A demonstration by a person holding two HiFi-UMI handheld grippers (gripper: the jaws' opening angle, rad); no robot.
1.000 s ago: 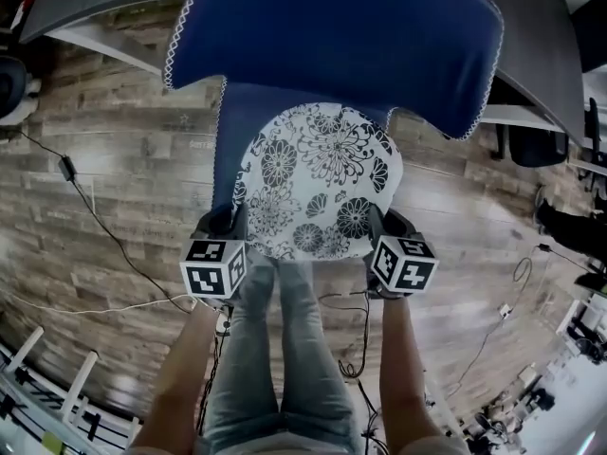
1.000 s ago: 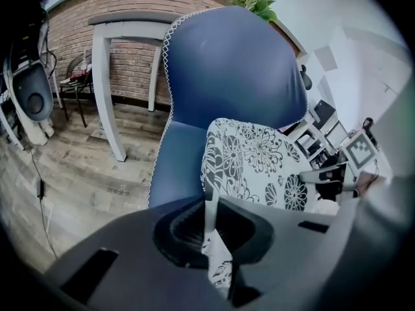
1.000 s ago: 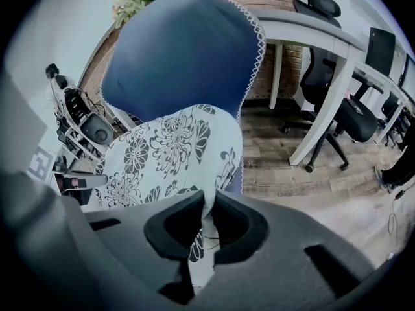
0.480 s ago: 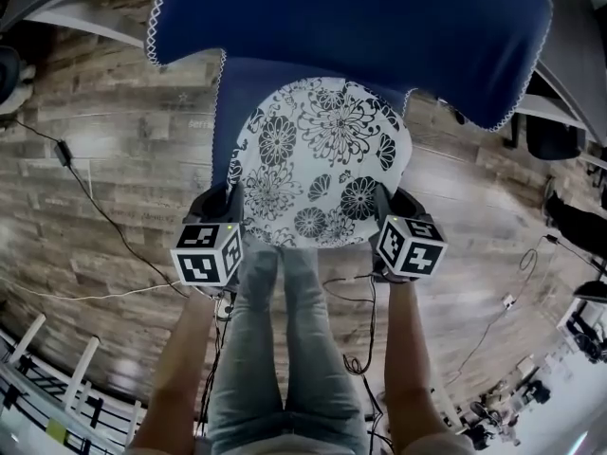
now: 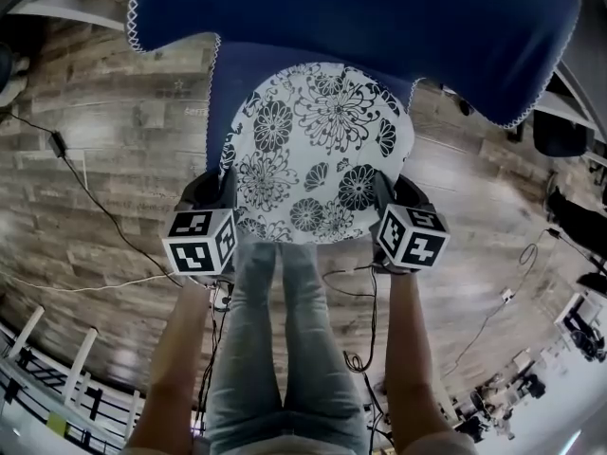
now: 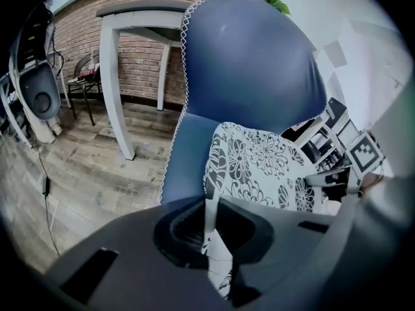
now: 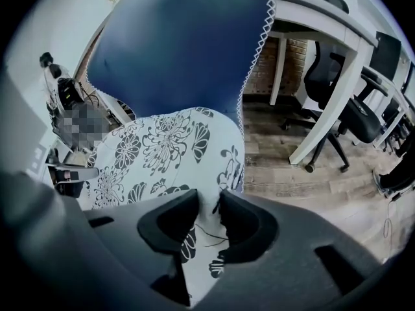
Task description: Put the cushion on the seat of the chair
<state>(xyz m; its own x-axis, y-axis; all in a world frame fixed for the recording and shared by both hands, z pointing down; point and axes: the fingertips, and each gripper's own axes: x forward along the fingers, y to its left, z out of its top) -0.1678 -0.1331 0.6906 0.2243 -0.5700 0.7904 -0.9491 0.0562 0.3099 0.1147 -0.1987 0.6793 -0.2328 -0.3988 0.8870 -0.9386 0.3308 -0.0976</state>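
Releasing the cushion [image 5: 313, 150] onto the chair [image 5: 379, 17], right side first.
The cushion lies flat on the seat [image 6: 188, 154], its far edge against the backrest. My left gripper [image 6: 211, 222] is clamped tight on its near-left edge. My right gripper [image 7: 206, 216] has its jaws opening, with the near-right edge slack in the gap between them. To do this well, I'd let the right jaws clear the fabric fully, then free the left, and draw both straight back so neither drags the cushion off the seat.
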